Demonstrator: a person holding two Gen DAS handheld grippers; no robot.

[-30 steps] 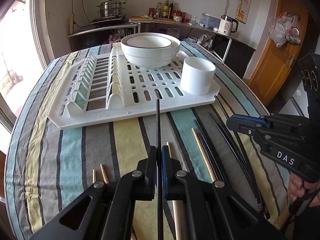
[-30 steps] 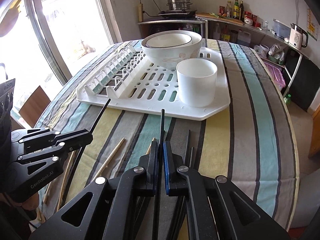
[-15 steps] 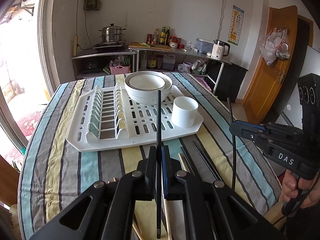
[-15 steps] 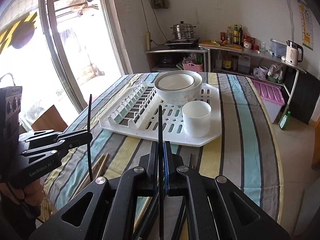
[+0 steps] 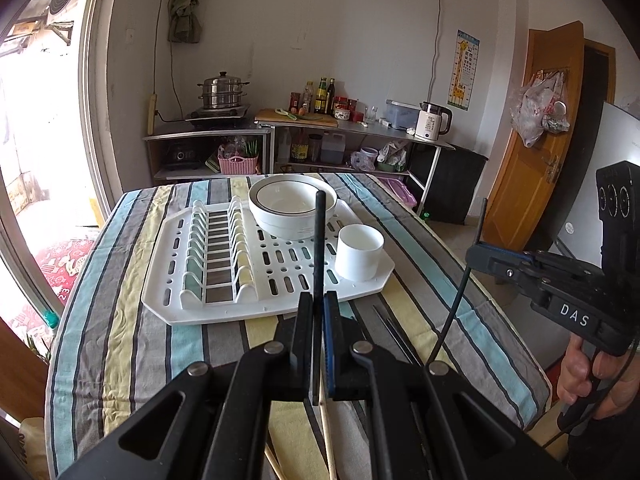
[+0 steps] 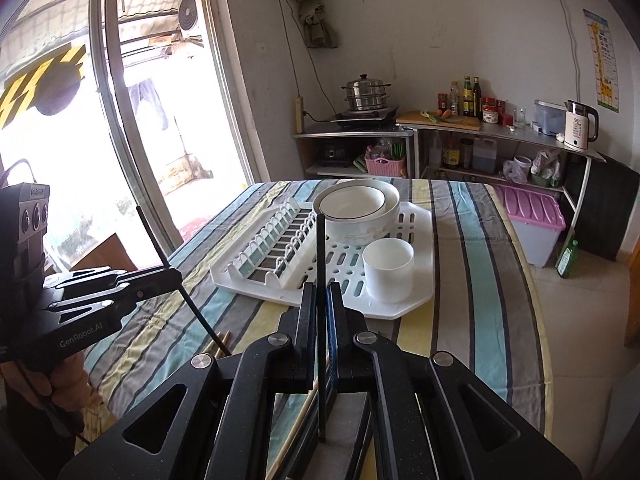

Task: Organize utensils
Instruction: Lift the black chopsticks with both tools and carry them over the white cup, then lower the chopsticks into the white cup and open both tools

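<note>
My left gripper (image 5: pixel 319 300) is shut on a black chopstick (image 5: pixel 319 240) that stands upright between its jaws. My right gripper (image 6: pixel 321 292) is shut on another black chopstick (image 6: pixel 320 248), also upright. Both are held well above the striped table (image 5: pixel 120 320). Each gripper shows in the other's view, the right one (image 5: pixel 476 254) and the left one (image 6: pixel 172 276). A white drying rack (image 5: pixel 224 312) holds a white bowl (image 5: pixel 292 208) and a white cup (image 5: pixel 359 256). More black chopsticks (image 5: pixel 390 330) and wooden ones (image 5: pixel 328 440) lie on the cloth below.
A window and door frame stand at the left. A kitchen shelf (image 5: pixel 240 132) with a steamer pot, bottles and a kettle (image 5: pixel 430 120) lines the far wall. A wooden door (image 5: pixel 532 140) is on the right. A purple-lidded bin (image 6: pixel 532 216) sits beside the table.
Both grippers have risen from the table, each lifting its black chopstick; the rack and table now look farther away and lower.
</note>
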